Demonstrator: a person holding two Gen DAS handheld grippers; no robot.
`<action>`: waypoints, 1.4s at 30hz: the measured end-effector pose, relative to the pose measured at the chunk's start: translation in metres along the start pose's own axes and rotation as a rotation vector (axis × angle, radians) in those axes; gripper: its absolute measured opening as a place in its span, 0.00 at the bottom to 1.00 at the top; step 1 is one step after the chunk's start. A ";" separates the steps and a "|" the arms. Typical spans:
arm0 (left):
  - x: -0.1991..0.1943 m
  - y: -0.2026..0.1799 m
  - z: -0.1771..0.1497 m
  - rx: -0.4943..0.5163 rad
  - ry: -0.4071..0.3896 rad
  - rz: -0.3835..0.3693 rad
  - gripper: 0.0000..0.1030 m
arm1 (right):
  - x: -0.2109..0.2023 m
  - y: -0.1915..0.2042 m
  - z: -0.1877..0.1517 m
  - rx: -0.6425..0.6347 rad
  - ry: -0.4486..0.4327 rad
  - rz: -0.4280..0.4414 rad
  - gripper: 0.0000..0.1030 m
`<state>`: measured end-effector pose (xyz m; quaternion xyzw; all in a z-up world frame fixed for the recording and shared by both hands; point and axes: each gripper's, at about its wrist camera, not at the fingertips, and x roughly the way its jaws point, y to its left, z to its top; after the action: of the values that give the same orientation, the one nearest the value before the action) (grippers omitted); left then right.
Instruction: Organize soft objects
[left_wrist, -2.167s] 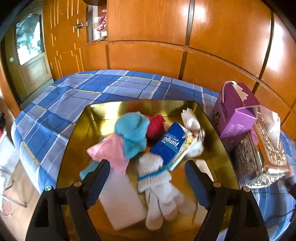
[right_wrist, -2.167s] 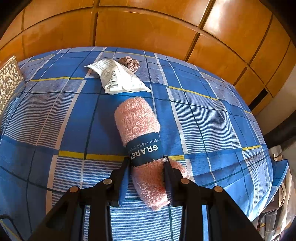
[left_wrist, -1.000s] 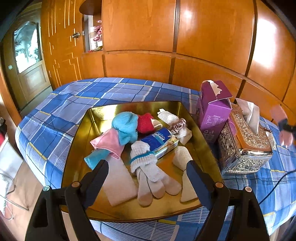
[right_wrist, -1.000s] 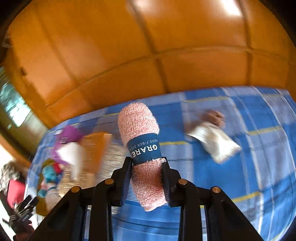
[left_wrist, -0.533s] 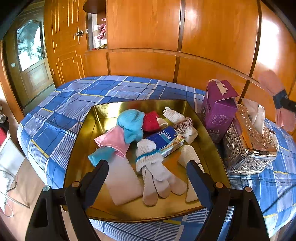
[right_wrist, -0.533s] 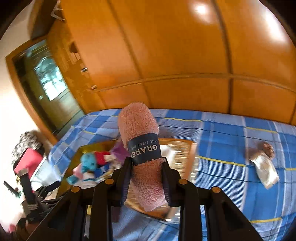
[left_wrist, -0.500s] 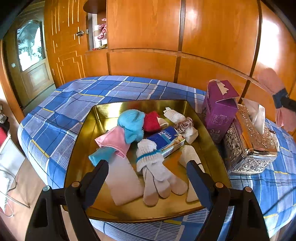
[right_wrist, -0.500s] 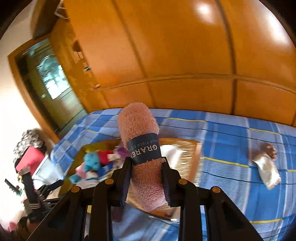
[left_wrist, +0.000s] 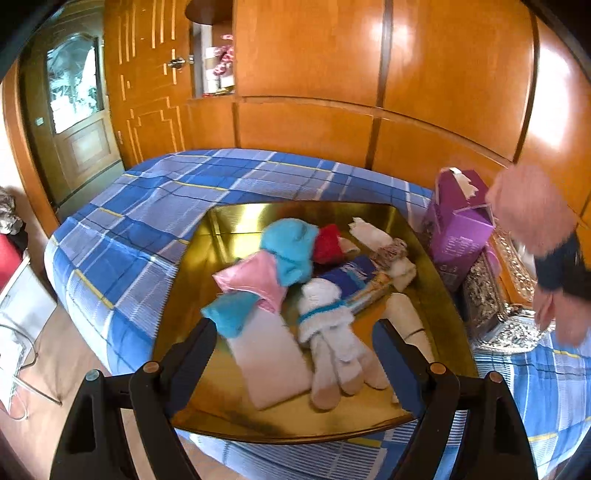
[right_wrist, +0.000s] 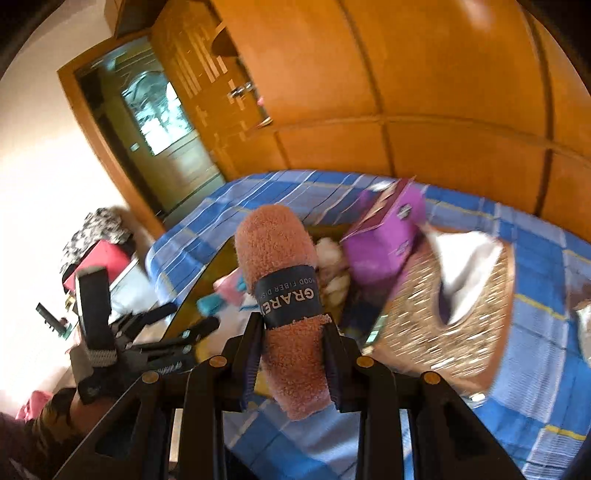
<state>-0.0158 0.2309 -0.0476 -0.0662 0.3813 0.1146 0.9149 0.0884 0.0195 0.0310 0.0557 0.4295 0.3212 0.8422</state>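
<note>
While the right gripper (right_wrist: 291, 354) clamps its fingers on the rolled pink towel (right_wrist: 280, 266) with the dark paper band, held in the air above the ornate tissue box (right_wrist: 458, 306) and purple carton (right_wrist: 388, 236), the left gripper (left_wrist: 291, 354) hovers open-fingered over the gold tray (left_wrist: 236, 225) of socks on the bed (left_wrist: 155, 206).
</note>
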 end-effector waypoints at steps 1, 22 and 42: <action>0.000 0.005 0.000 -0.001 0.001 0.017 0.84 | 0.006 0.005 -0.003 -0.006 0.019 0.008 0.29; -0.015 0.055 -0.002 -0.108 -0.039 0.073 0.84 | 0.161 0.031 -0.032 -0.051 0.306 -0.132 0.29; -0.028 0.031 -0.002 -0.046 -0.072 0.037 0.84 | 0.088 0.045 -0.032 -0.099 0.105 -0.175 0.58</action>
<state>-0.0443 0.2561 -0.0302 -0.0759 0.3467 0.1427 0.9239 0.0791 0.1006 -0.0327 -0.0403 0.4600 0.2699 0.8450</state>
